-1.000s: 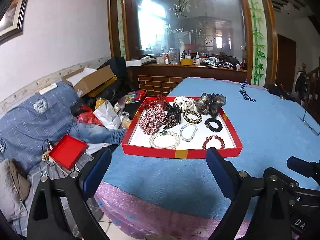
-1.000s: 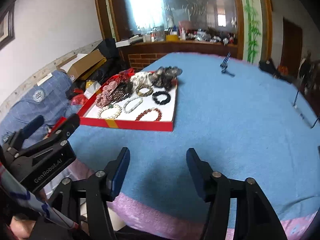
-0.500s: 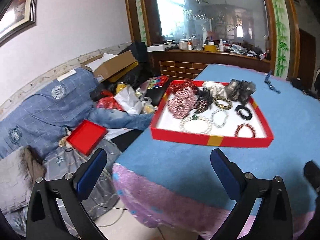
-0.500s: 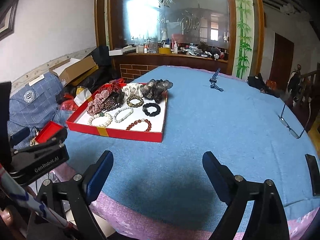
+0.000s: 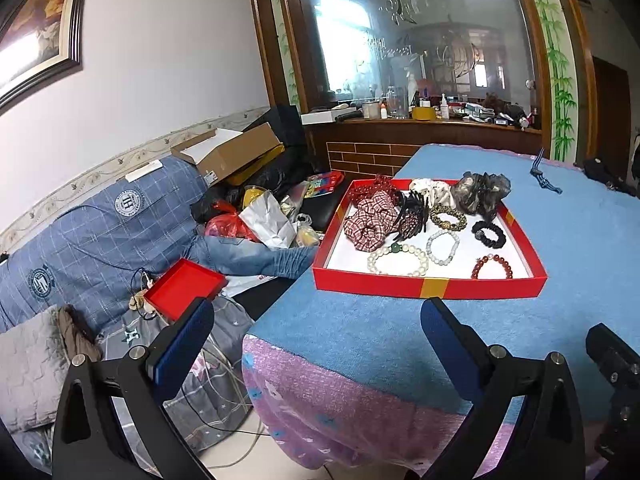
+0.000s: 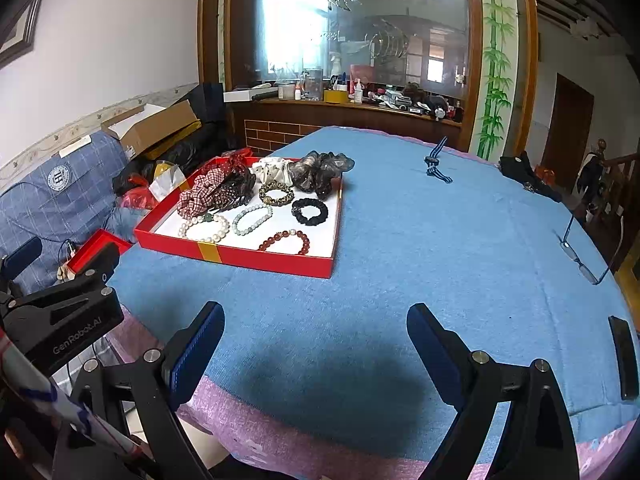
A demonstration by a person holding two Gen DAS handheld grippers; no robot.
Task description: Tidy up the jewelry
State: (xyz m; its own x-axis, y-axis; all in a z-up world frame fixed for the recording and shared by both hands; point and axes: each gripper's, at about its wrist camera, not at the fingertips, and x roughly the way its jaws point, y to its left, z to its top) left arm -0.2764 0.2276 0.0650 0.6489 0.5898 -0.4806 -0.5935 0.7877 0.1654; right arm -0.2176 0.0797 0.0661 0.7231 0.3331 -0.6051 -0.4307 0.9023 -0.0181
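A red tray (image 5: 428,288) (image 6: 240,258) sits on the blue tablecloth near the table's left edge. It holds several bead bracelets, among them a white pearl one (image 5: 398,261) (image 6: 204,227), a pale green one (image 5: 442,241) and a red one (image 5: 492,266) (image 6: 285,241), plus a black scrunchie (image 6: 310,211), a plaid scrunchie (image 5: 368,222) and a black claw clip (image 5: 410,212). My left gripper (image 5: 316,334) is open and empty, hovering at the table's near left corner. My right gripper (image 6: 316,336) is open and empty above the near cloth, short of the tray.
Glasses (image 6: 588,252) and a dark phone (image 6: 624,356) lie at the table's right edge. A striped ribbon (image 6: 436,166) lies at the far side. A cluttered sofa with a small red box lid (image 5: 184,286) stands left of the table. A wooden counter stands behind.
Both grippers have pulled back and up from the table, so the tray looks smaller and farther. The right gripper's jaws have opened wider. Nothing in the tray has moved.
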